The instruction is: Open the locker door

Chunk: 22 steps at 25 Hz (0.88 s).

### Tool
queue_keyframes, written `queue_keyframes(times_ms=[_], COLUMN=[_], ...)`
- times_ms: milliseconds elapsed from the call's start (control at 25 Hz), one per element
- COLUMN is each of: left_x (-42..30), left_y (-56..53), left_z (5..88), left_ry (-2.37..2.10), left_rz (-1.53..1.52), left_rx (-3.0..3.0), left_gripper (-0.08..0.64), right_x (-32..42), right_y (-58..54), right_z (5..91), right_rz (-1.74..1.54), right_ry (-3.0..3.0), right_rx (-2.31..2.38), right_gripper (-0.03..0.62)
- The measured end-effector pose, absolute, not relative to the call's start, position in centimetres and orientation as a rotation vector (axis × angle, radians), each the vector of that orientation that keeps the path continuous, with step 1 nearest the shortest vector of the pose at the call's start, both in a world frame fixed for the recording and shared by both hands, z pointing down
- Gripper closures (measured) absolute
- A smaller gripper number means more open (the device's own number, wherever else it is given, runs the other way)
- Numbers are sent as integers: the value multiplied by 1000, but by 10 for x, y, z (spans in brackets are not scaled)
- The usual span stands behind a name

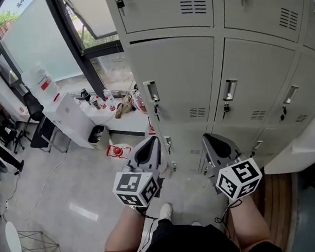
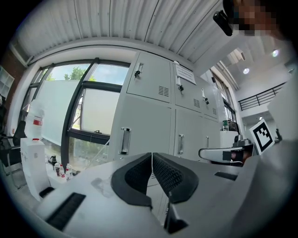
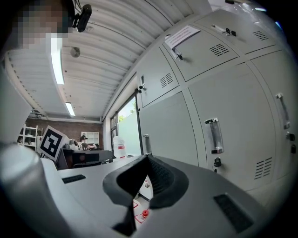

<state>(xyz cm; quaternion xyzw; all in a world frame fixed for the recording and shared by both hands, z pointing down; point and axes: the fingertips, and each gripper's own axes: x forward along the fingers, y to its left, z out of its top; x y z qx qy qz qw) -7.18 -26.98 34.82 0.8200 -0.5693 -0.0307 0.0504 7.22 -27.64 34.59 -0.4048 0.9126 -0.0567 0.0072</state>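
Both claws sit low in the head view, apart from the grey lockers (image 1: 255, 27) that fill the upper and right part of the frame. The left gripper (image 1: 154, 142) has its jaws pressed together with nothing between them. The right gripper (image 1: 211, 140) is likewise closed and empty, and in each gripper view the ribbed pads meet at the tip. The task does not say which door is meant. The likeliest is the locker door (image 1: 176, 77) at centre frame, with its upright handle (image 1: 151, 91) near its left edge. The neighbouring door (image 1: 256, 82) sits to its right, with a key (image 1: 225, 108) hanging just below its own pull. Neither claw touches either door. The main risk is going in with the jaws closed: the tips would only bump or skate off the slim handle rather than take hold of it. A careless approach could also knock the dangling key or catch the wrong pull, since the doors sit side by side. If the chosen door is locked, a hard tug would make the pads slip off. Once free, the door would probably swing out towards the person's legs and the other claw.
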Motion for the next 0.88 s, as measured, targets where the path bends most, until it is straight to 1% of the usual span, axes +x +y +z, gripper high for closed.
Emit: queue_keyframes(times_ms=[400, 880], left_x=[-109, -133], left_y=[-338, -401], left_z=[358, 363], left_ry=[-1682, -1639], left_rz=[-68, -27], left_rx=[2510, 2546], left_gripper=[540, 540], right_x=[51, 36], right_y=[-316, -351], right_z=[362, 367], right_rz=[-240, -253], right_ry=[2822, 2766], right_rx=[-1396, -1517], right_gripper=[538, 538])
